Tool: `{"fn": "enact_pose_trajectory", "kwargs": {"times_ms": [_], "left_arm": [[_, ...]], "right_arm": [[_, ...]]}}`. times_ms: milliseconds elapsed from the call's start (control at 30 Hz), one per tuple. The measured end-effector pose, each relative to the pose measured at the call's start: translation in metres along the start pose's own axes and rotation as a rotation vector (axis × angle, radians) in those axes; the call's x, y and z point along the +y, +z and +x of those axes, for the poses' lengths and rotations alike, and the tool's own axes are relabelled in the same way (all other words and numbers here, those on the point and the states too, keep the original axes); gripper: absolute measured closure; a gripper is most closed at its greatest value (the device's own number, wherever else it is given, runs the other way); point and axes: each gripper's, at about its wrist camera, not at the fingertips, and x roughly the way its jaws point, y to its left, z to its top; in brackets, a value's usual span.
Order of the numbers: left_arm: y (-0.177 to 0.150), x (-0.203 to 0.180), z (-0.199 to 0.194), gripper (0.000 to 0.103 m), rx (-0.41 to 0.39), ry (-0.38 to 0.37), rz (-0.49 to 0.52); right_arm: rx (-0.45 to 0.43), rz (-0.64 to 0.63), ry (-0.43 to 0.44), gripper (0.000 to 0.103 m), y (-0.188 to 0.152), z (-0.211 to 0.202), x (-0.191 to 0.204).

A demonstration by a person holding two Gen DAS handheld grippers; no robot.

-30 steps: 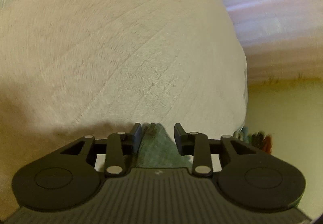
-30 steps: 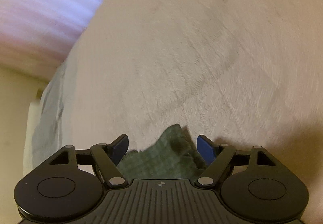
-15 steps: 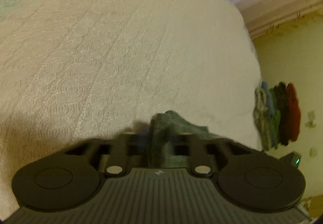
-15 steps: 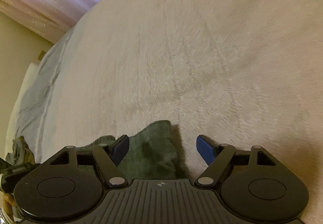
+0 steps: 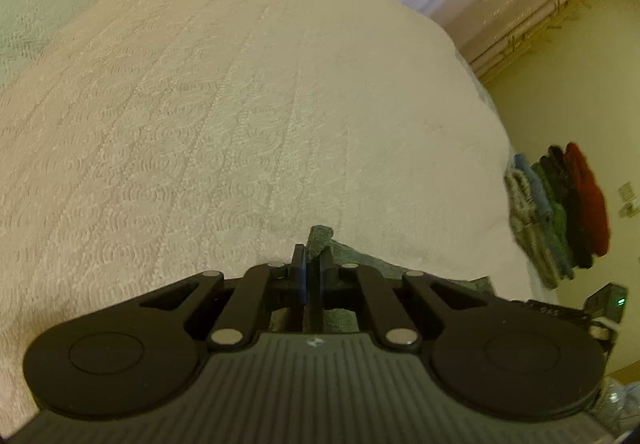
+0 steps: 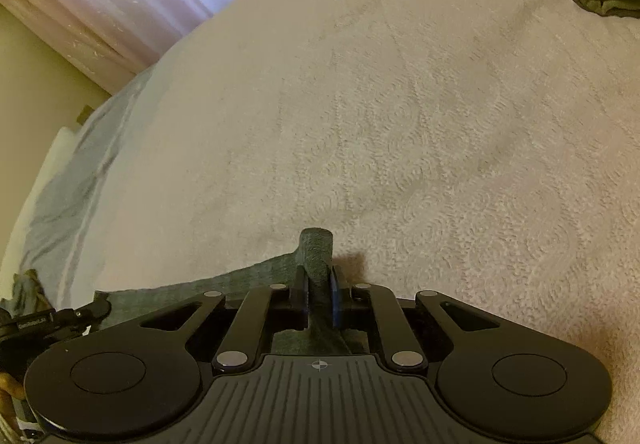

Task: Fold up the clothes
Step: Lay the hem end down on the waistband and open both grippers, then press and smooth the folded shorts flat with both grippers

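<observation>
on a white textured bedspread (image 5: 248, 116), the left hand-held gripper (image 5: 311, 264) pinches one edge of a dark green garment (image 5: 320, 238). the right hand-held gripper (image 6: 319, 280) is clamped on another edge (image 6: 317, 252), the cloth lying low between them.

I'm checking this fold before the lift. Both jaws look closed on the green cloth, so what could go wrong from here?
1. The left gripper pinches only a small tuft of the green cloth at its edge, so it may slip out on lifting.
2. The right gripper holds a bunched corner, so the edge between the two may sag or fold unevenly over the bedspread.
</observation>
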Motion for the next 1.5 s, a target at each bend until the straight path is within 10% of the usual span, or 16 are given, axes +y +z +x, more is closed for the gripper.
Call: {"fn": "enact_pose_trajectory", "kwargs": {"times_ms": [300, 400, 700, 933, 1267, 1500], "left_arm": [[-0.011, -0.003, 0.017, 0.096, 0.046, 0.103, 0.059], [-0.009, -0.007, 0.006, 0.085, 0.009, 0.165, 0.016], [-0.032, -0.065, -0.022, 0.096, 0.001, 0.101, 0.154], [-0.046, -0.055, 0.031, 0.101, 0.053, 0.199, 0.29], [-0.069, -0.078, -0.049, 0.102, -0.002, 0.195, 0.282], [-0.103, -0.064, -0.026, 0.101, 0.064, 0.26, 0.298]], "right_arm": [[-0.009, -0.039, -0.115, 0.089, -0.008, 0.005, 0.012], [-0.065, -0.073, -0.2, 0.018, -0.007, -0.005, 0.027], [-0.059, -0.176, -0.125, 0.043, -0.023, -0.011, 0.07], [-0.003, -0.197, -0.154, 0.043, -0.034, 0.03, 0.083], [-0.01, -0.311, -0.086, 0.043, -0.091, -0.025, 0.127], [0.088, -0.419, -0.183, 0.046, -0.129, 0.013, 0.129]]}}
